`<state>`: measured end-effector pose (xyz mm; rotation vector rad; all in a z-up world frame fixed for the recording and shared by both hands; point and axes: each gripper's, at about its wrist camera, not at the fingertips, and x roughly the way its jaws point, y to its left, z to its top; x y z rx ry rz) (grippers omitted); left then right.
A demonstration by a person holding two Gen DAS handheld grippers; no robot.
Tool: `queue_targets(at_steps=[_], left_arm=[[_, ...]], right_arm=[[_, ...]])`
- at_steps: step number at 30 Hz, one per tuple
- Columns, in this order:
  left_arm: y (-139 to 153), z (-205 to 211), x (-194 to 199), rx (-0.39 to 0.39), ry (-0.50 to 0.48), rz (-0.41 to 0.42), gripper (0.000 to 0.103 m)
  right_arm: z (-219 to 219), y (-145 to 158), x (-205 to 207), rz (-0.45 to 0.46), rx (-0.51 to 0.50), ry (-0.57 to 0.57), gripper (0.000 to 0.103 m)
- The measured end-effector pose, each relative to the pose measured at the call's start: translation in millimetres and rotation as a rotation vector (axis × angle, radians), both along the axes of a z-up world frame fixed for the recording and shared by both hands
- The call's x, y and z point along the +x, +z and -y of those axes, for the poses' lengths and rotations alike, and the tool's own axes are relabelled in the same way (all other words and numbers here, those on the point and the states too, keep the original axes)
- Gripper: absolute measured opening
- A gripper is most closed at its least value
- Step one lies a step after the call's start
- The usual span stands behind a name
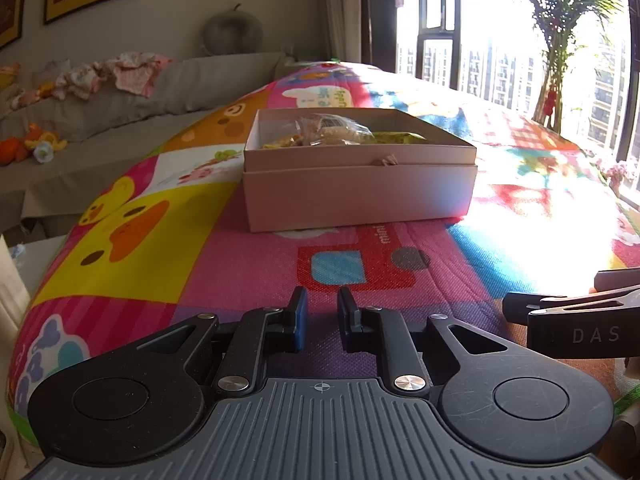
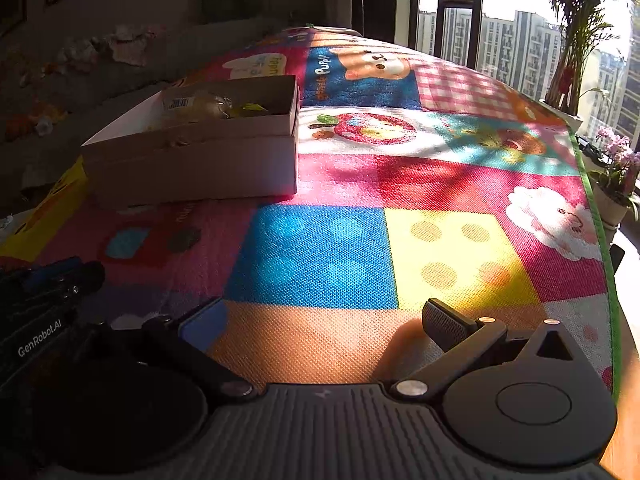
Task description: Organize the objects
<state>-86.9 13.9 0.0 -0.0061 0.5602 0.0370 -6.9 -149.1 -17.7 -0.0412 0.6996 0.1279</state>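
A pale cardboard box point(image 1: 360, 192) sits on the colourful play mat point(image 1: 200, 264), open at the top, with clear bags of snacks point(image 1: 332, 130) and a yellow-green packet inside. It also shows in the right wrist view point(image 2: 192, 168), at the left. My left gripper point(image 1: 322, 314) is low over the mat, well short of the box, with its jaws nearly together and nothing between them. My right gripper point(image 2: 324, 320) is wide open and empty over the mat, to the right of the box. Its side shows in the left wrist view point(image 1: 576, 320).
A grey sofa point(image 1: 120, 120) with clothes and toys runs along the left. Windows and a potted palm point(image 1: 560, 40) stand at the right. The mat's green edge point(image 2: 600, 220) and flower pots point(image 2: 616, 184) lie at the far right.
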Motion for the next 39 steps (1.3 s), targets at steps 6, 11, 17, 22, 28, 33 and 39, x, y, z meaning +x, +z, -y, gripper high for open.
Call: queue_targets(at_steps=[6, 11, 17, 22, 28, 33, 39], left_arm=[[-0.3, -0.5, 0.0, -0.002, 0.0, 0.001, 0.018], [-0.5, -0.4, 0.1, -0.003, 0.0, 0.002, 0.018], [-0.6, 0.3, -0.4, 0.003, 0.0, 0.006, 0.018], [-1.3, 0.9, -0.5, 0.008, -0.001, 0.012, 0.018], [-2.0, 1.4, -0.5, 0.011, -0.001, 0.016, 0.018], [-2.1, 1.5, 0.0, 0.012, -0.001, 0.016, 0.018], [-2.1, 1.4, -0.3, 0.011, -0.001, 0.016, 0.018]], right_arm=[[0.2, -0.1, 0.0, 0.0, 0.0, 0.0, 0.103], [0.2, -0.1, -0.1, 0.0, 0.0, 0.0, 0.103], [0.2, -0.1, -0.3, 0.0, 0.001, 0.0, 0.103], [0.0, -0.1, -0.4, 0.0, 0.001, -0.001, 0.103], [0.0, -0.2, -0.5, 0.0, 0.001, -0.001, 0.103], [0.1, -0.3, -0.3, 0.0, 0.002, -0.002, 0.103], [0.3, -0.4, -0.2, 0.0, 0.002, -0.001, 0.103]])
